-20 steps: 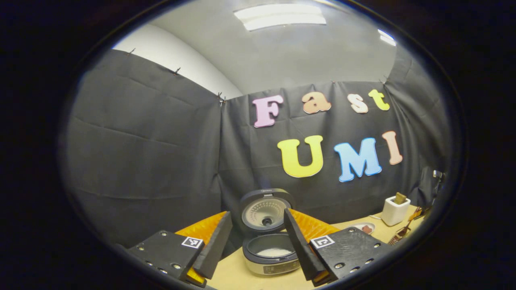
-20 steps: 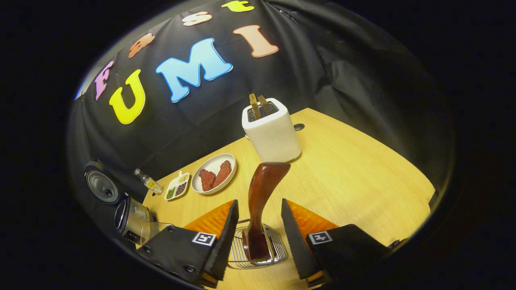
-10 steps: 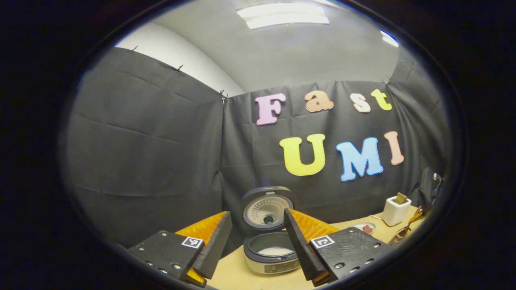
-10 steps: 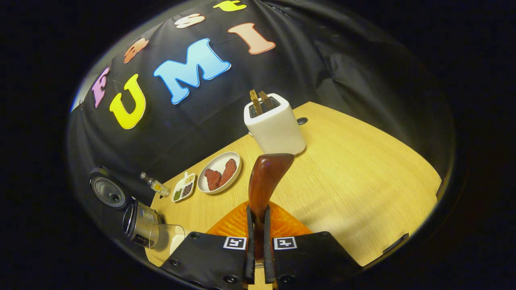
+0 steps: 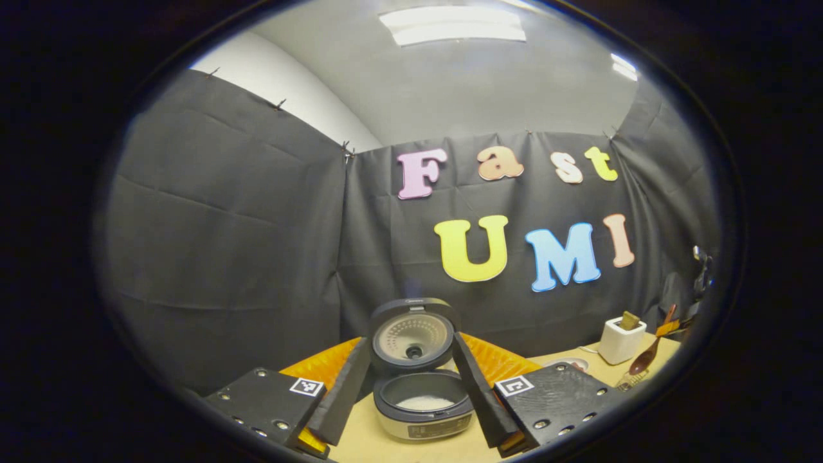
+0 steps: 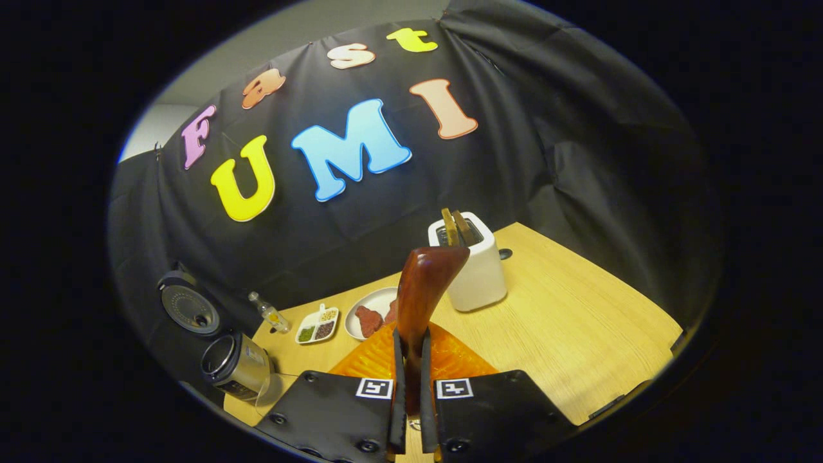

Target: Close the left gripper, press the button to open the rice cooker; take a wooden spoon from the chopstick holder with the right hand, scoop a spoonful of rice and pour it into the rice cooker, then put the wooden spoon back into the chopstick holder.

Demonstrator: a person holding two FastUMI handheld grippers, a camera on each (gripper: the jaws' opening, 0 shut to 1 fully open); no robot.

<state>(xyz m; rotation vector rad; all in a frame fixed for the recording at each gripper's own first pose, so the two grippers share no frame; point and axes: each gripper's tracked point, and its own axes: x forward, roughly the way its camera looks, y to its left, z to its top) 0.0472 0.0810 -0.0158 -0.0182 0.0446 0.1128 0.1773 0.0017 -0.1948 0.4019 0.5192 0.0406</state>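
My left gripper (image 5: 411,342) is open, its fingers framing the rice cooker (image 5: 422,421), which stands with its lid (image 5: 415,333) raised and white rice in the pot. My right gripper (image 6: 409,411) is shut on the handle of the dark wooden spoon (image 6: 421,289), which stands upright with its thick end on top. In the left gripper view the wooden spoon (image 5: 645,360) hangs bowl down above the wire chopstick holder (image 5: 625,384) at the far right. The right gripper view has the open rice cooker (image 6: 235,366) far to the left.
On the wooden table (image 6: 578,328) stand a white toaster (image 6: 472,270) with bread slices, a plate of meat (image 6: 366,310), a divided seasoning dish (image 6: 317,326) and a small bottle (image 6: 270,315). A clear container (image 6: 270,391) sits by the cooker. Black cloth walls enclose the table.
My right gripper closed on the spoon handle and rose with it away from the chopstick holder. The left gripper stayed open and shifted only slightly.
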